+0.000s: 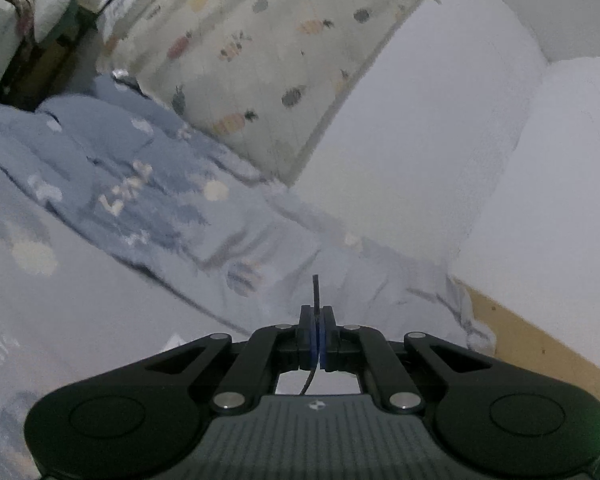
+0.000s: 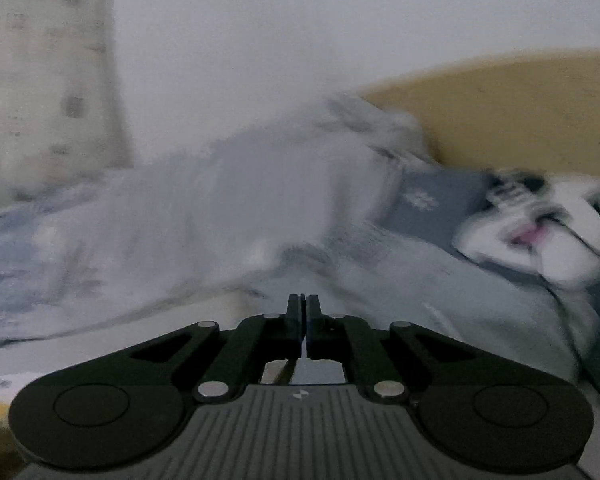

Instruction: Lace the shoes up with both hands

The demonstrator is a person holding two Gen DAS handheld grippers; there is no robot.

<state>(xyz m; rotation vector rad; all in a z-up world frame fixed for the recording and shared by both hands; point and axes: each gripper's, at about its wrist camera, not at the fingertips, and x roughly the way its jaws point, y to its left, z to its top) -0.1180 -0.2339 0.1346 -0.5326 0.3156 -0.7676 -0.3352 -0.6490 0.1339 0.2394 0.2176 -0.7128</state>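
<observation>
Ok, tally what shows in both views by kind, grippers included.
Grippers: 2, the left gripper shut on a lace, the right gripper shut with nothing seen in it.
Laces: 1.
Shoes: 1, a blurred white shoe.
Blankets: 1, the blue blanket.
Pineapple-print cloths: 1.
Total: 6.

Seen along the left tongs (image 1: 317,316), the two fingers are pressed together on a thin black shoelace (image 1: 315,292), whose stiff tip sticks up toward 12 o'clock while the rest hangs below. Behind lies a bed with a rumpled pale blue blanket (image 1: 112,184) at 10 o'clock. A pineapple-print curtain (image 1: 276,52) hangs at 12 o'clock, beside a white wall (image 1: 420,128).
</observation>
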